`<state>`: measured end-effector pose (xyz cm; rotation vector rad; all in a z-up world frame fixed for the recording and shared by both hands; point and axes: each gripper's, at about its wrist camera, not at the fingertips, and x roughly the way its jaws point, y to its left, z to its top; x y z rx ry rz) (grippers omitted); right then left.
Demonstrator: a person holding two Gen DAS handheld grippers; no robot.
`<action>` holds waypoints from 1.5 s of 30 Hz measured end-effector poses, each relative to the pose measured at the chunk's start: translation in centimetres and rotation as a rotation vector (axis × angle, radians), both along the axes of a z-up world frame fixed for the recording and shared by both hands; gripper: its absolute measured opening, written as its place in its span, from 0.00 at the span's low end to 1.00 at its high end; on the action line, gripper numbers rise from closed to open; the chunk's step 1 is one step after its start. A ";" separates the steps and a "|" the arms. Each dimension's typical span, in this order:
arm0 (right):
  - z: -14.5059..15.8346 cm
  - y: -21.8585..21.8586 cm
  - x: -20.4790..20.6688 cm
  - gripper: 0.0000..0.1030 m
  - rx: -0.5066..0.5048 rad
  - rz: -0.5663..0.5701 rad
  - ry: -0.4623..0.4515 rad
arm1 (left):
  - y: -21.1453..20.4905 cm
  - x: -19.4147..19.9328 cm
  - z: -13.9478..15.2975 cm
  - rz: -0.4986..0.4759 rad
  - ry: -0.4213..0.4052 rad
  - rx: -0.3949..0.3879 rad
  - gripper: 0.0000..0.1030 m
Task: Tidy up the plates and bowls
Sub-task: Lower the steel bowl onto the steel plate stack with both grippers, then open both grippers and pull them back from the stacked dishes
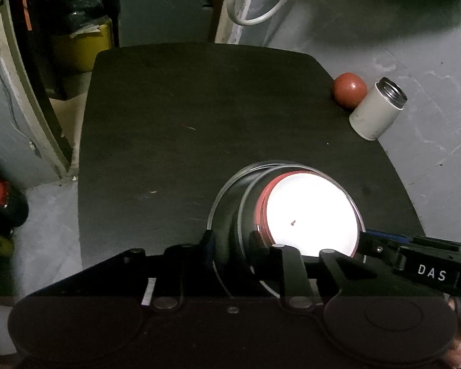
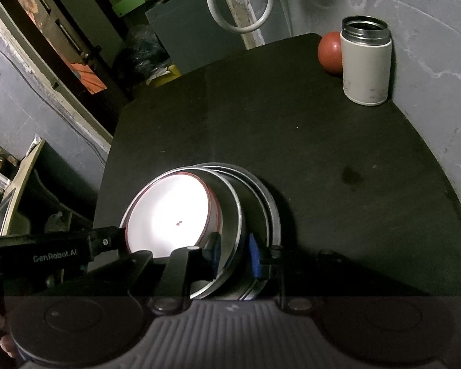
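A steel bowl (image 1: 230,203) (image 2: 230,209) stands near the front of the dark table, with a white red-rimmed dish (image 1: 310,212) (image 2: 169,212) lying inside it. The bowl rests on a wider steel plate (image 1: 222,189) (image 2: 273,206). My left gripper (image 1: 230,241) straddles the bowl's left wall, one finger inside and one outside, shut on it. My right gripper (image 2: 234,250) holds the opposite wall between its blue pads (image 2: 254,256). Each gripper shows in the other's view at the bowl's far rim.
A red ball (image 1: 348,89) (image 2: 330,52) and an open white flask (image 1: 376,109) (image 2: 365,64) stand at the table's far right edge. The dark table (image 1: 199,107) ends at the left above a yellow container (image 1: 83,49). A white hose loop (image 2: 239,3) hangs behind.
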<state>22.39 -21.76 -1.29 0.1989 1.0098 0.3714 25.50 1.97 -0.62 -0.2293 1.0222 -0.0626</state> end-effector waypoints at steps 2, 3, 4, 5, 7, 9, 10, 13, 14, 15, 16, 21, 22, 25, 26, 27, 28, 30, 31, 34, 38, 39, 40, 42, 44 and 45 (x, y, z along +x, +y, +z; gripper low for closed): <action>0.0 -0.1 -0.1 0.25 -0.001 -0.002 -0.002 | 0.1 -0.1 0.1 0.005 -0.006 0.009 0.32; 0.0 -0.1 -0.1 0.26 -0.001 -0.003 -0.003 | 0.2 -0.2 0.2 0.008 -0.010 0.010 0.37; 0.1 -0.1 -0.2 0.27 -0.002 -0.005 -0.004 | 0.2 -0.3 0.3 0.012 -0.016 0.011 0.41; 0.1 -0.2 -0.2 0.29 -0.003 -0.007 -0.006 | 0.2 -0.3 0.4 0.015 -0.018 0.017 0.41; 0.1 -0.3 -0.3 0.32 -0.004 -0.012 -0.009 | 0.1 -0.4 0.5 0.016 -0.021 0.026 0.43; 0.2 -0.4 -0.5 0.39 -0.011 -0.021 -0.012 | 0.1 -0.5 0.6 0.020 -0.022 0.032 0.45; 0.2 -0.4 -0.5 0.41 -0.014 -0.026 -0.014 | 0.1 -0.6 0.7 0.023 -0.023 0.036 0.46; 0.3 -0.7 -0.7 0.46 -0.013 -0.037 -0.019 | -0.1 -0.8 0.9 0.029 -0.029 0.052 0.50; 0.3 -0.7 -0.7 0.48 -0.014 -0.039 -0.021 | -0.2 -0.9 1.0 0.032 -0.032 0.059 0.51; 0.4 -0.8 -0.7 0.51 -0.017 -0.041 -0.024 | -0.2 -1.0 1.1 0.035 -0.035 0.065 0.53; 0.5 -0.8 -0.8 0.52 -0.020 -0.045 -0.028 | -0.2 -1.1 1.2 0.039 -0.040 0.069 0.57; 0.7 -1.1 -1.0 0.70 -0.042 -0.070 -0.051 | -0.2 -1.8 2.0 0.054 -0.077 0.071 0.69; 0.9 -1.2 -1.1 0.71 -0.042 -0.072 -0.059 | -0.3 -1.9 2.0 0.057 -0.079 0.083 0.72; 1.2 -1.2 -1.4 0.76 -0.052 -0.070 -0.081 | -0.5 -2.3 2.2 0.066 -0.085 0.111 0.75; 1.3 -1.2 -1.5 0.79 -0.059 -0.069 -0.089 | -0.6 -2.4 2.2 0.071 -0.087 0.114 0.75; 1.4 -1.3 -1.6 0.81 -0.063 -0.067 -0.095 | -0.6 -2.5 2.3 0.075 -0.089 0.116 0.76; 1.4 -1.3 -1.6 0.82 -0.066 -0.065 -0.100 | -0.6 -2.6 2.3 0.080 -0.091 0.118 0.78; 1.7 -1.5 -1.6 0.85 -0.063 -0.064 -0.106 | -0.7 -2.8 2.5 0.092 -0.097 0.127 0.82; 1.7 -1.6 -1.7 0.86 -0.062 -0.066 -0.109 | -0.8 -3.0 2.5 0.099 -0.102 0.132 0.83; 2.0 -1.9 -1.9 0.88 -0.063 -0.068 -0.128 | -0.9 -3.4 2.8 0.120 -0.118 0.145 0.89; 2.4 -2.5 -2.2 0.94 -0.054 -0.065 -0.163 | -1.3 -4.0 3.0 0.157 -0.129 0.173 0.92; 2.5 -2.6 -2.3 0.96 -0.052 -0.063 -0.172 | -1.3 -4.1 3.1 0.171 -0.132 0.181 0.93; 2.6 -2.7 -2.2 0.97 -0.050 -0.060 -0.181 | -1.4 -4.1 3.1 0.182 -0.134 0.186 0.93; 2.8 -3.0 -2.3 0.99 -0.043 -0.053 -0.203 | -1.6 -4.4 3.2 0.205 -0.139 0.198 0.94; 3.0 -3.3 -2.3 1.00 -0.040 -0.046 -0.220 | -1.7 -4.7 3.4 0.226 -0.147 0.209 0.94; 3.0 -3.4 -2.3 1.00 -0.038 -0.042 -0.231 | -1.8 -4.8 3.5 0.234 -0.153 0.211 0.94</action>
